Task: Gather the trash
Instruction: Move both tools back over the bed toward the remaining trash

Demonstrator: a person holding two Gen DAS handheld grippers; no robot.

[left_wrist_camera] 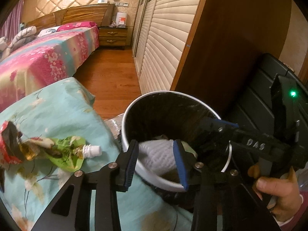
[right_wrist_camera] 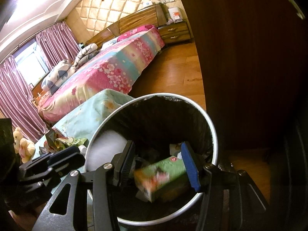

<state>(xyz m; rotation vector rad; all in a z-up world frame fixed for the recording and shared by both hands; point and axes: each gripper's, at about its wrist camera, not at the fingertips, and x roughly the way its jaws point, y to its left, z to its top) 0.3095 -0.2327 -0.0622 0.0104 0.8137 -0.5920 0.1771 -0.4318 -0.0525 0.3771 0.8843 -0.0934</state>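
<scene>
A round bin (left_wrist_camera: 124,121) with a white rim and black liner stands beside a teal flowered cloth (left_wrist_camera: 57,107). My left gripper (left_wrist_camera: 156,164) hangs over its near edge, open, with a white crumpled wad (left_wrist_camera: 157,154) loose between the pads and blurred. My right gripper (right_wrist_camera: 158,165) is open above the bin (right_wrist_camera: 215,132); a blurred green box (right_wrist_camera: 163,173) lies tilted between its fingers, inside the bin. On the cloth lie a green spouted pouch (left_wrist_camera: 67,152) and a red wrapper (left_wrist_camera: 7,144). A hand (left_wrist_camera: 279,192) holds the right gripper (left_wrist_camera: 211,134).
A bed with a pink flowered cover (right_wrist_camera: 107,73) fills the left. A louvred wardrobe (left_wrist_camera: 165,38) and dark wooden panel (left_wrist_camera: 231,48) stand right of the bin, a black ribbed case (left_wrist_camera: 256,100) beside them. Nightstand (left_wrist_camera: 112,37) at the back; teddy bears (right_wrist_camera: 23,144) low left.
</scene>
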